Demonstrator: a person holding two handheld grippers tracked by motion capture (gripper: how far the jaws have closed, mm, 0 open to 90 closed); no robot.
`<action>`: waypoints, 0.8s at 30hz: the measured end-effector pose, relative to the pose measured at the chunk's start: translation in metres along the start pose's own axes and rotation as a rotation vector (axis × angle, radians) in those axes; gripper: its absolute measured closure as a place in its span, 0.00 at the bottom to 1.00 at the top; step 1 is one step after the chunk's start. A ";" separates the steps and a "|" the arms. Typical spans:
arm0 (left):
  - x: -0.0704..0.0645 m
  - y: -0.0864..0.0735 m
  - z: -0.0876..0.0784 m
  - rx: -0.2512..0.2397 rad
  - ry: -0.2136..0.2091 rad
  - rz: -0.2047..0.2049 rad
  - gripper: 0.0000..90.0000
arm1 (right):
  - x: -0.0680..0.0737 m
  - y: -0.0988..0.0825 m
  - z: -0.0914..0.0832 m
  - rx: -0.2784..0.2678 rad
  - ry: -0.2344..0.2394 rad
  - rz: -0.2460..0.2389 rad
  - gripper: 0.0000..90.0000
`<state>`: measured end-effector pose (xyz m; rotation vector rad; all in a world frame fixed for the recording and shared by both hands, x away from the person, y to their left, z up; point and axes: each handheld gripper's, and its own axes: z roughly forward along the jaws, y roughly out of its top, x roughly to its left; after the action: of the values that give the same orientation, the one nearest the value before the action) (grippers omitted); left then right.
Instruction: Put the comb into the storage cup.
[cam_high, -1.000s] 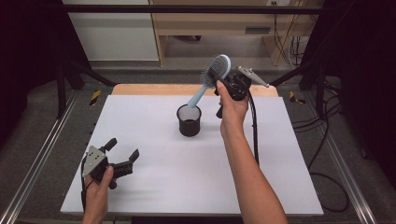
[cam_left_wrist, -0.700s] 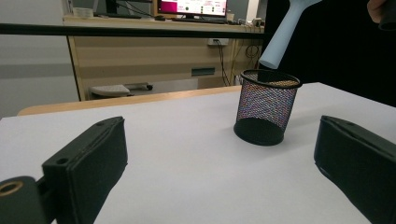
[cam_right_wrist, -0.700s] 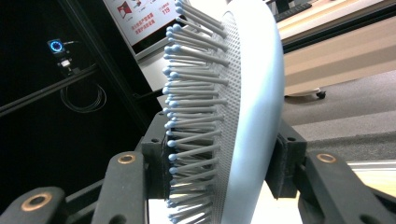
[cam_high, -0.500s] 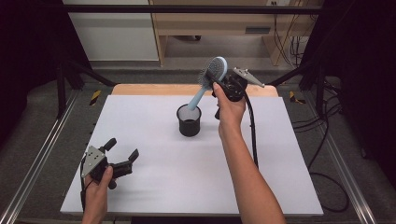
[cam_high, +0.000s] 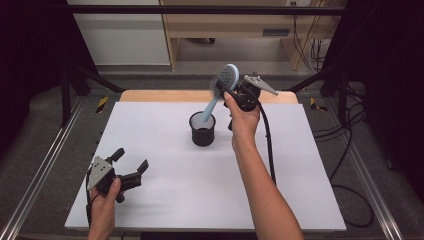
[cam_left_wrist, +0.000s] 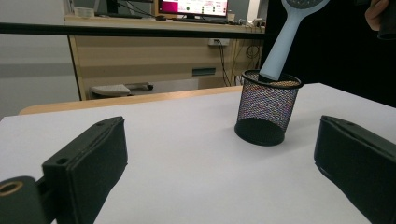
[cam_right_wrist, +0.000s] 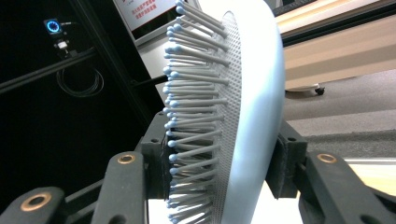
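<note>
Hairbrush (cam_high: 226, 80) clamped by right gripper (cam_high: 235, 92); no legible writing.

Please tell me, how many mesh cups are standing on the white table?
1. The black mesh cup stands near the table's middle, toward the far edge, with the handle of the blue hairbrush inside it.

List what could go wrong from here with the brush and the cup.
1. The right tool grips the hairbrush by its head, one jaw on the bristles; the brush might slip or twist.
2. The handle sits tilted in the mesh cup, near the rim; a sideways pull could tip the light cup.
3. The left tool is open, away from the cup, so nothing steadies it.
</note>
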<state>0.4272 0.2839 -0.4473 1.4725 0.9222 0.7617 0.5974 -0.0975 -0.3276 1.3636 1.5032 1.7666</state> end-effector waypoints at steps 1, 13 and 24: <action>0.000 0.000 0.000 0.000 0.000 0.000 0.03 | 0.000 0.000 0.000 0.000 0.000 0.000 0.57; 0.001 0.000 0.000 -0.001 0.002 0.001 0.03 | 0.001 -0.010 0.003 0.028 -0.004 -0.023 0.57; 0.001 0.000 0.000 -0.001 0.002 0.001 0.03 | -0.001 -0.021 0.005 0.050 -0.012 -0.027 0.57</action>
<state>0.4274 0.2849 -0.4473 1.4717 0.9222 0.7640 0.5974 -0.0895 -0.3479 1.3692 1.5622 1.7126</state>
